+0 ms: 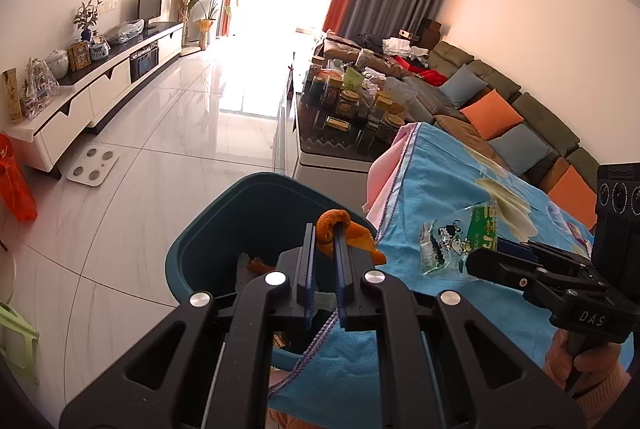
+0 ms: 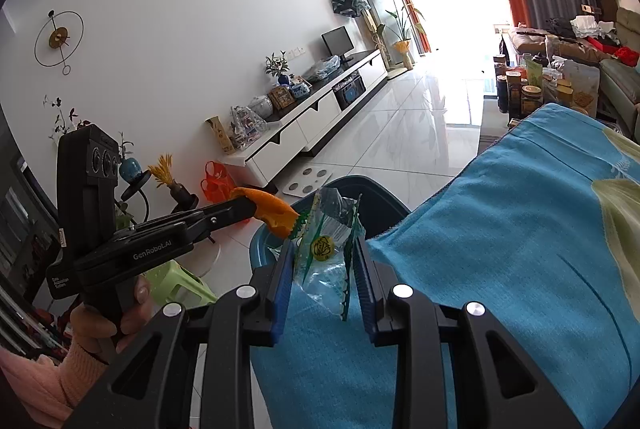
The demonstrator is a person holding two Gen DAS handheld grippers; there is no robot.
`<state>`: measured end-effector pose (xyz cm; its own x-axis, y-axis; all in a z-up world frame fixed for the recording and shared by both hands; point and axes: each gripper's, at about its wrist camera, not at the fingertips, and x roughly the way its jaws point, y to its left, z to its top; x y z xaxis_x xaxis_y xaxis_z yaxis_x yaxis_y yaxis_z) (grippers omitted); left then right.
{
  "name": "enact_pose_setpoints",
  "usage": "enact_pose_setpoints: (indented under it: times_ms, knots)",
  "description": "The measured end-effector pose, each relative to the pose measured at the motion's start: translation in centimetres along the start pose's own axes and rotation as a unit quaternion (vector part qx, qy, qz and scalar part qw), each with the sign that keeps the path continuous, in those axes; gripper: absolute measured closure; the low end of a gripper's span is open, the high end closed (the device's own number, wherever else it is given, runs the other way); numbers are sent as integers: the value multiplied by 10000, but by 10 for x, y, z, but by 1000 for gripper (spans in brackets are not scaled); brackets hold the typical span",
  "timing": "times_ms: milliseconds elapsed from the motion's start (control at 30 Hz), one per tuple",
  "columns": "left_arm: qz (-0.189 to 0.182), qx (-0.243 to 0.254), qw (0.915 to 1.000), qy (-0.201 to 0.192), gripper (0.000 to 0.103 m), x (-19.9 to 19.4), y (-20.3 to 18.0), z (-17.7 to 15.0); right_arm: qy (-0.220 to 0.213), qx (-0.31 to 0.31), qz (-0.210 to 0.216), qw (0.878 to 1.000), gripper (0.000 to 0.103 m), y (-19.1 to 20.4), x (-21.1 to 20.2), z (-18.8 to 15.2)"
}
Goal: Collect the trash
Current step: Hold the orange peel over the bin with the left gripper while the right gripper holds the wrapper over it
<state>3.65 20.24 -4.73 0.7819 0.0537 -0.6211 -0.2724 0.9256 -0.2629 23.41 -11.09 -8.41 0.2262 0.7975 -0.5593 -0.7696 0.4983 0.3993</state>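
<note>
The bin (image 1: 208, 229) stands open-topped just beside the cloth-covered table (image 1: 440, 189), with bare floor (image 1: 168, 133) on its far side. A wrapper (image 1: 460, 237) lies near the table's edge.

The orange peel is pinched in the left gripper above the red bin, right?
Not quite: the bin is dark teal, not red. The rest holds: the left wrist view shows the left gripper shut on the orange peel, held over the bin's open top.

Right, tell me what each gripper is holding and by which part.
The left gripper pinches the orange peel near its curled end. The right gripper straddles the clear snack wrapper, but its grip cannot be told.
</note>
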Motion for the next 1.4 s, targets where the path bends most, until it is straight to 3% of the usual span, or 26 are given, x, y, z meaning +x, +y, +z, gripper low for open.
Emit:
enact_pose_setpoints:
  times_ms: [1400]
  knots:
    - [185, -189, 9995, 152, 94, 18, 10, -6, 158, -26, -25, 9999, 75, 0, 8, -10]
